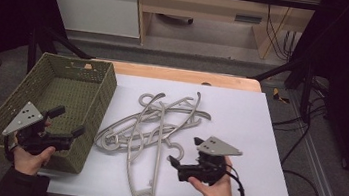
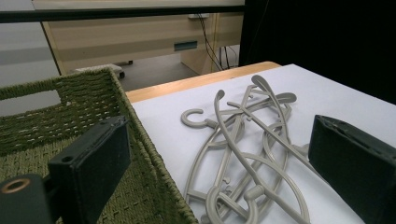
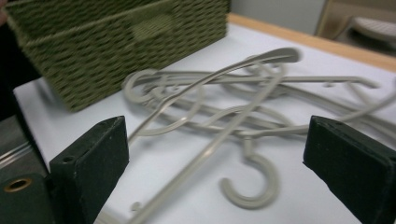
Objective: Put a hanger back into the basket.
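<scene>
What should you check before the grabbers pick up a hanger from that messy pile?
1. Right gripper open: ok, jaws wide apart.
2. Left gripper open: ok.
3. Both grippers holding nothing: ok.
4. Beige plastic hangers lying separately: not ok, they are tangled together.
5. Woven green basket has room: ok, it looks empty inside.
6. A hanger hook near the right gripper: ok, it lies free on the white table cover.

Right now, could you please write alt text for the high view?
A tangled pile of grey plastic hangers lies on a white table beside a green woven basket; the open left gripper hovers over the basket, the open right gripper near the hangers.
</scene>
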Tool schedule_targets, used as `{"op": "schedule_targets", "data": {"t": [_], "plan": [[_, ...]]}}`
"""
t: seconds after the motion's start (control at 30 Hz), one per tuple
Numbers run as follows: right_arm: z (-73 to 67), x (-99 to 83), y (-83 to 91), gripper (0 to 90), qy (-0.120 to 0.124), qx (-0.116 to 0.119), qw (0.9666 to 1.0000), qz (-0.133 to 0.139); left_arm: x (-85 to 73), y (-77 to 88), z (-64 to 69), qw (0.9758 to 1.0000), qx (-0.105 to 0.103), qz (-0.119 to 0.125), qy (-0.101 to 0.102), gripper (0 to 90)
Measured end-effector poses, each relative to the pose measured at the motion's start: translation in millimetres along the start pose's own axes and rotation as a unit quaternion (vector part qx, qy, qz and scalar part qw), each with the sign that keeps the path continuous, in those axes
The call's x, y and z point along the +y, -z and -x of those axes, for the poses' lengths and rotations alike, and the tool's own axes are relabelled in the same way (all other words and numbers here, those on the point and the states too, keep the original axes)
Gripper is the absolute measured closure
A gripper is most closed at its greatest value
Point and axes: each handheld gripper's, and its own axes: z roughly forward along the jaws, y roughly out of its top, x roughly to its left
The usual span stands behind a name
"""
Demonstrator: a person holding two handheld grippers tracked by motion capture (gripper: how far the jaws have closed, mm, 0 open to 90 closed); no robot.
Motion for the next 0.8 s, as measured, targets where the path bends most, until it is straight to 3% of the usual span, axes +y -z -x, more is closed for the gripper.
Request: {"op": "schedule_targets", "data": {"t": [0.17,0.4,0.67,0.8], "plan": [[-27.2,-2.6,-37.7,8.8,0.022,0.035,0.9983,-0.042,0.3,1.2,-0.7,1.0,0.001,0.003,0.001,5.6],[-57.8,-11.4,-77.9,12.8,0.028,0.051,0.9942,-0.091,0.1,1.2,-1.9,1.0,0.001,0.003,0.001,5.7],[-79.0,-22.2,-113.4,21.4,0.017,0.067,0.9911,-0.113,1.2,2.2,-0.5,1.0,0.002,0.004,-0.001,5.8],[-86.1,-27.7,-126.8,26.4,-0.002,0.079,0.9913,-0.105,1.1,3.5,-2.4,1.0,0.006,0.005,0.0,5.9]]}}
